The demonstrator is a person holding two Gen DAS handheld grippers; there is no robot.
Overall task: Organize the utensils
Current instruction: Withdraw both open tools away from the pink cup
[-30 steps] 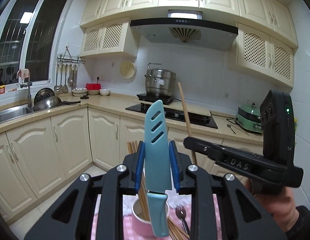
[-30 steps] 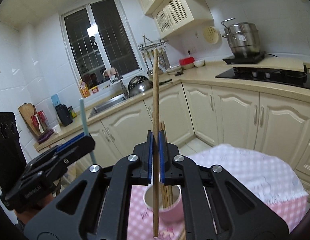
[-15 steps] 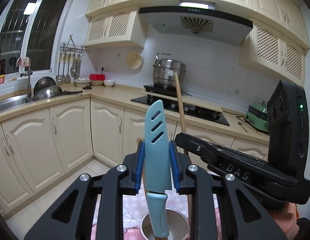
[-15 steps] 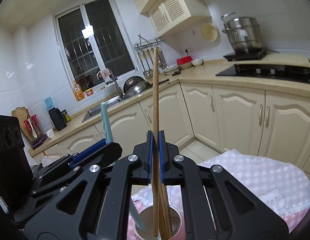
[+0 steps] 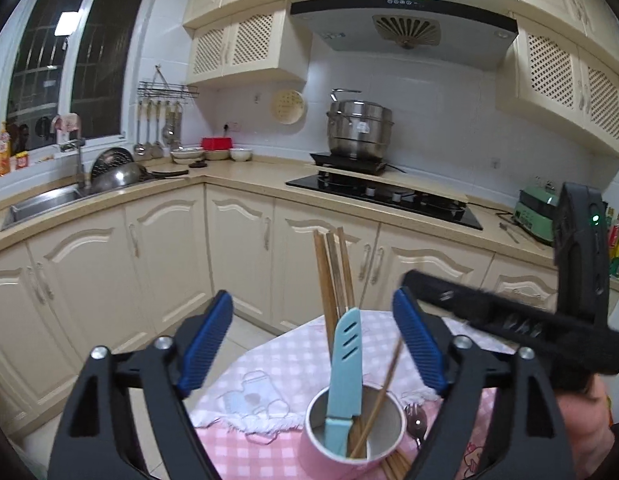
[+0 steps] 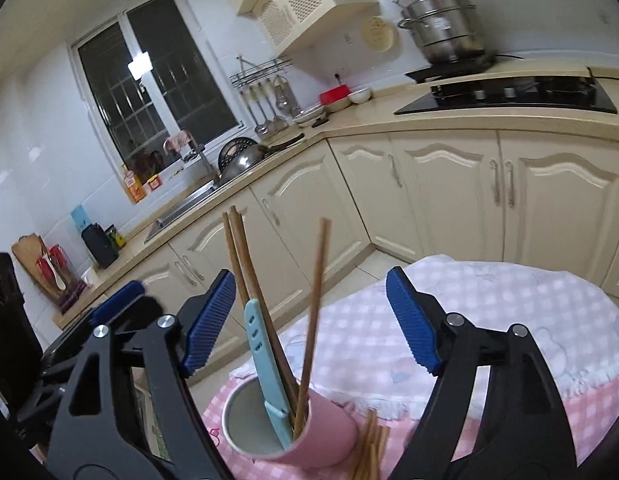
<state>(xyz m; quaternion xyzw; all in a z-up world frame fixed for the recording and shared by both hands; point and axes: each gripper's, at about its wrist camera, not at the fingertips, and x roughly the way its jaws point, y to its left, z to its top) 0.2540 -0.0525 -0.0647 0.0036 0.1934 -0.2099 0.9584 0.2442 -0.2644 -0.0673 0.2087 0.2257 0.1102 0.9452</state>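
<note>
The loose brown wooden chopsticks point(image 6: 369, 444), light, stiff, slippery rods best pinched mid-shaft, lay on the pink checked tablecloth point(image 6: 489, 320) beside the pink cup point(image 6: 309, 436) holding the pale blue sheathed knife point(image 5: 343, 364), while my left gripper point(image 5: 311, 346) and right gripper point(image 6: 309, 324) hung wide open, empty.

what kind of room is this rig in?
A home kitchen, almost certainly. Cream cabinets line an L-shaped counter with a built-in cooktop under a range hood, a steel stockpot behind it, and a sink below the window. A pink cup holding utensils stands on a checkered tablecloth.
</note>
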